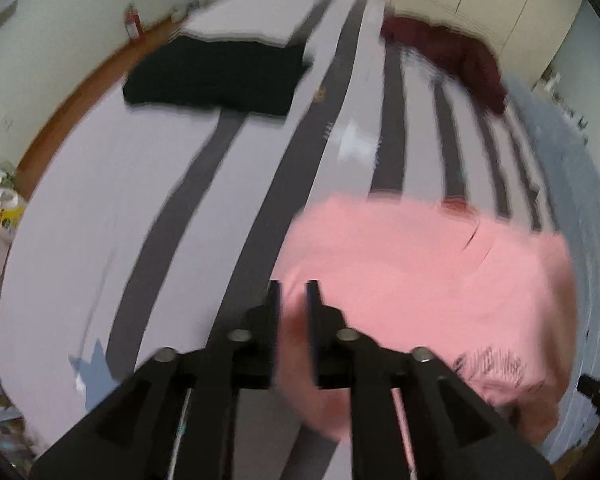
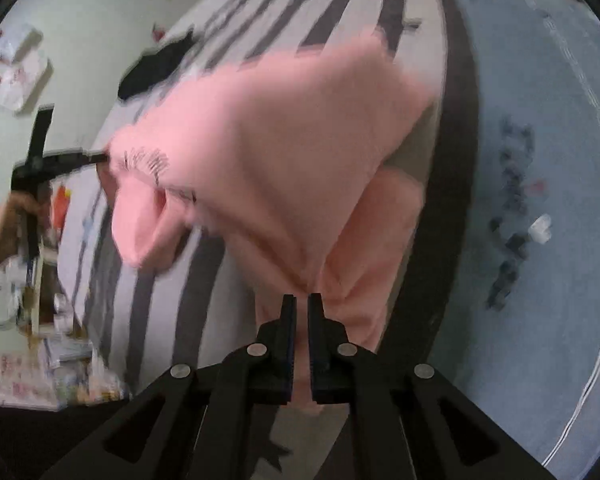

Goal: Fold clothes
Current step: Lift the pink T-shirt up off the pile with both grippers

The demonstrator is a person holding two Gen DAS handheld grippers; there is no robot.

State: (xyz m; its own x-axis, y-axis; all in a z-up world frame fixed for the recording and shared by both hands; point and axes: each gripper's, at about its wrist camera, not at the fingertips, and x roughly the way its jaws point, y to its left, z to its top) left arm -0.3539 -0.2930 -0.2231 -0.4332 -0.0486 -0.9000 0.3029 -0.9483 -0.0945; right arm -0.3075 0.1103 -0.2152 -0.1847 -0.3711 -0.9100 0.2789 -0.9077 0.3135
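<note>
Hanging over the striped bed [image 1: 100,208] near its right edge, the pink shirt [image 1: 420,272] is pinched by both grippers: left gripper [image 1: 294,292] fingers and right gripper [image 2: 302,304] fingers each clamp a fold. A black folded garment [image 1: 216,76] lies toward the far left corner.

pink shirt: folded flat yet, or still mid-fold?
Mid-fold. The pink shirt hangs lifted off the striped bed, bunched between the right gripper and left gripper.

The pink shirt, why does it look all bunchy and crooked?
The pink shirt is mid-fold: both grippers pinch it, the left gripper at one edge, the right gripper at a gathered bunch, so it hangs unevenly above the striped bed. The dark red garment lies crumpled by the bed's far edge.
</note>
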